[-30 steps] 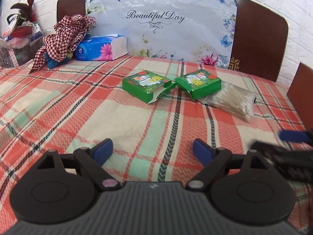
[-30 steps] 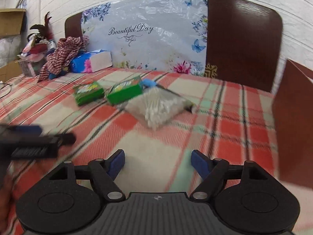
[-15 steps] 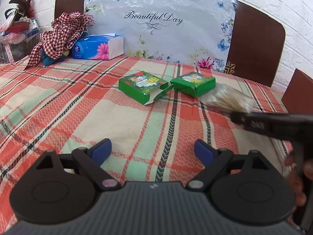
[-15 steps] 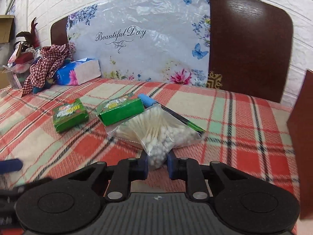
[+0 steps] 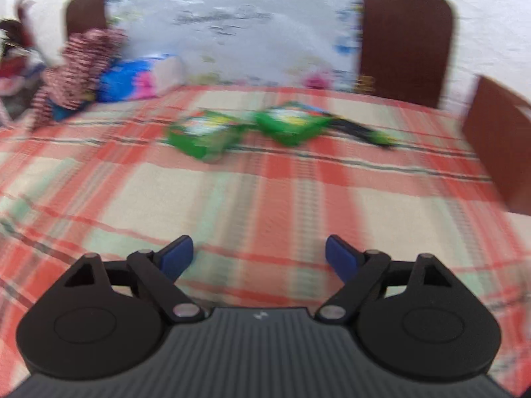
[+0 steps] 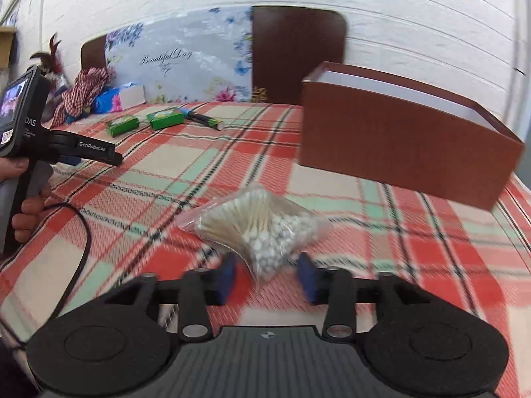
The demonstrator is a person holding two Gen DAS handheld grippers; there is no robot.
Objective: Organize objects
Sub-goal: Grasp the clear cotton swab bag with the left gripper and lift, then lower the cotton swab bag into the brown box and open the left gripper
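Observation:
A clear bag of cotton swabs [image 6: 262,222] lies on the plaid bedspread [image 6: 232,152] just left of the open brown box [image 6: 398,139]. Its near corner sits between the blue pads of my right gripper [image 6: 267,277]. The jaws are opening and the pads stand clear of the bag. Two green boxes [image 5: 202,134] [image 5: 292,122] lie mid-bed, with a dark tube [image 5: 361,131] to their right. My left gripper [image 5: 259,258] hovers over bare bedspread, jaws wide but closing, nothing between them. The left wrist view is blurred.
A blue tissue pack [image 5: 139,78] and a checked cloth [image 5: 79,66] lie at the back left, below a floral cushion [image 5: 232,33] on the dark headboard. In the right wrist view a hand [image 6: 26,212] holds the left unit, and its cable [image 6: 79,232] trails over the bed edge.
My right gripper shut on the swab bag, carried it from beside the green boxes toward the brown box, and its jaws have parted. The left view has shifted slightly and blurred.

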